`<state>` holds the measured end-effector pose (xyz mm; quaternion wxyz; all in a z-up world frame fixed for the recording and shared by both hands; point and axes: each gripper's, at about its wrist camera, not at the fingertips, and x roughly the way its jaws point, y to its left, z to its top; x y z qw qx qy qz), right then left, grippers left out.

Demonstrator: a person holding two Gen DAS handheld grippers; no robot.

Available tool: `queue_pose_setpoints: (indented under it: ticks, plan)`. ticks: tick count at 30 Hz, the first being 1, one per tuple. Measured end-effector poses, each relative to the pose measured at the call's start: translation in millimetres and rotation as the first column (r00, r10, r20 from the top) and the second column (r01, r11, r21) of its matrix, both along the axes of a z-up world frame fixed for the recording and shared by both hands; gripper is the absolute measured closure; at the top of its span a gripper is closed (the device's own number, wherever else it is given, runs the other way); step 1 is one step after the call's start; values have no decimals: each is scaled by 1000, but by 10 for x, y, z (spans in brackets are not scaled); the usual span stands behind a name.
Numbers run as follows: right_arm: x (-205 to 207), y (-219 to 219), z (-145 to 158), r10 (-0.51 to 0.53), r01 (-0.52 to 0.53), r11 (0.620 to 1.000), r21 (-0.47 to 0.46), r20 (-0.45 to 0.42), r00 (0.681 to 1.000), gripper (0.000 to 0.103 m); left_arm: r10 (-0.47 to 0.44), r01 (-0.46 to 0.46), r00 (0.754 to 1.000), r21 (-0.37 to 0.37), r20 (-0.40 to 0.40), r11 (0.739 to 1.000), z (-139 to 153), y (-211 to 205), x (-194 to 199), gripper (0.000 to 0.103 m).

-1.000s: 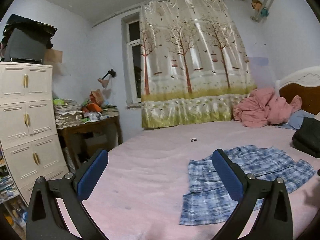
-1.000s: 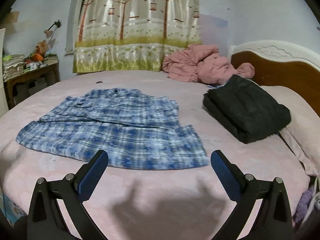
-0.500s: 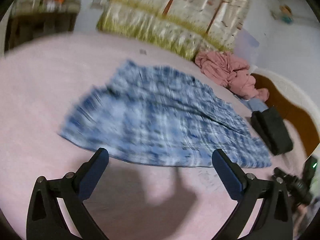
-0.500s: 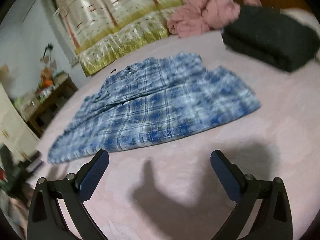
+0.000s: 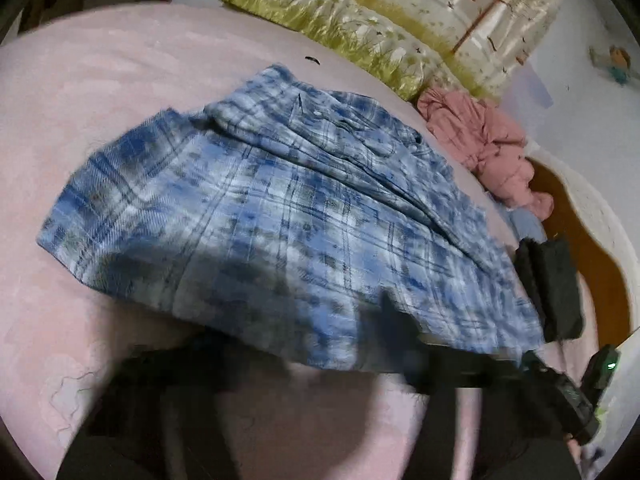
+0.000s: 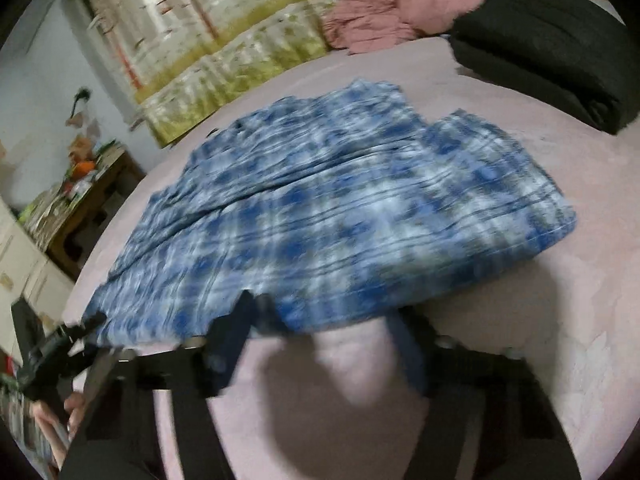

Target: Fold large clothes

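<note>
A blue plaid shirt (image 5: pixel 280 208) (image 6: pixel 340 208) lies spread flat on the pink bed (image 5: pixel 80 120). My left gripper (image 5: pixel 304 352) hangs low over the shirt's near hem, blurred. Its jaws are closing, with the hem's edge between the fingers and a gap still showing. My right gripper (image 6: pixel 320 332) is at the same near hem further along. Its jaws are closing too, astride the hem with pink sheet visible between the fingers. Each view shows the other tool at the hem's far end: the right gripper (image 5: pixel 560 384) and the left gripper (image 6: pixel 60 348).
A folded black garment (image 5: pixel 552 280) (image 6: pixel 560 40) and a crumpled pink garment (image 5: pixel 480 140) lie by the wooden headboard (image 5: pixel 592 240). A tree-print curtain (image 5: pixel 400 20) hangs behind the bed. A cluttered desk (image 6: pixel 80 200) and a white cabinet (image 6: pixel 24 264) stand beside it.
Both grippers have dropped and tilted down from a view across the room to the shirt's near hem. Their wide-open jaws have narrowed around the hem.
</note>
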<state>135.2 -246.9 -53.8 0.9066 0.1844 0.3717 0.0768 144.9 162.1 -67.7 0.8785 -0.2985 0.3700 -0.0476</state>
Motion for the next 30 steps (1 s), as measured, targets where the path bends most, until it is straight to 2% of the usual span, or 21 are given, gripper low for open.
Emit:
queue_pose_setpoints:
  ticks: [1,2,3,4,5,6,8,11,14,16,17,18,20,21,22,23,24,25,28,30]
  plan:
    - [43,-34,1,-2,2,1000,7,-4,1000,52,-13,13,1000,-33,-2,999,-24,37,-3,88]
    - [68,-63,0,-3,3,1000,11,-10,1000,61,-27,27,1000,-63,-3,998,-53,48,-10,99]
    - [81,-109,-2,-11,12,1000,15,-15,1000,81,-29,29,1000,-58,0,998,-53,39,-30,100]
    - [86,-147,-3,-29,29,999,17,-12,1000,92,-25,25,1000,-21,16,999,-8,3,-78,100]
    - [62,-181,1,-20,20,999,29,-4,1000,97,-27,26,999,14,38,1000,55,-37,-122,100]
    - [22,-205,19,-13,12,999,32,14,1000,99,-30,25,997,68,69,997,149,-87,-192,100]
    - [-114,-166,97,-7,10,999,-34,73,997,99,-37,17,991,162,125,987,293,-174,-298,100]
    - [-380,-96,214,-30,42,993,-112,111,993,100,-54,23,988,212,144,977,406,-211,-446,100]
    - [-686,-51,349,-7,36,984,-174,162,987,100,-74,37,987,244,144,969,443,-174,-604,100]
    - [-776,-12,363,46,-9,974,-227,157,986,100,-105,64,987,303,122,951,413,-189,-632,92]
    - [-769,-23,358,53,-13,967,-253,150,987,100,-113,68,987,336,114,939,376,-192,-632,82]
    - [-755,-20,330,57,-14,957,-291,140,988,98,-98,55,990,375,98,925,335,-193,-625,59]
    - [-738,-44,259,45,-5,938,-345,109,993,89,-39,-3,995,431,87,902,271,-128,-653,33]
    - [-761,-62,230,24,18,924,-382,105,994,81,-19,-24,995,431,96,902,248,-56,-705,28]
    - [-801,-87,221,9,38,912,-409,113,994,77,-9,-35,995,429,102,903,224,2,-732,26]
    - [-833,-112,211,-2,53,902,-428,119,993,69,4,-50,994,429,107,902,211,78,-772,20]
    - [-884,-158,209,-22,80,884,-460,130,991,59,20,-66,994,432,111,900,200,154,-803,18]
    - [-914,-203,200,-31,93,876,-474,136,990,55,34,-82,993,434,115,897,182,207,-834,18]
    - [-925,-361,257,-89,151,876,-457,153,984,53,54,-107,990,454,127,885,184,342,-882,19]
    - [-908,-376,306,-67,125,877,-464,141,988,52,1,-88,986,508,169,857,276,278,-909,19]
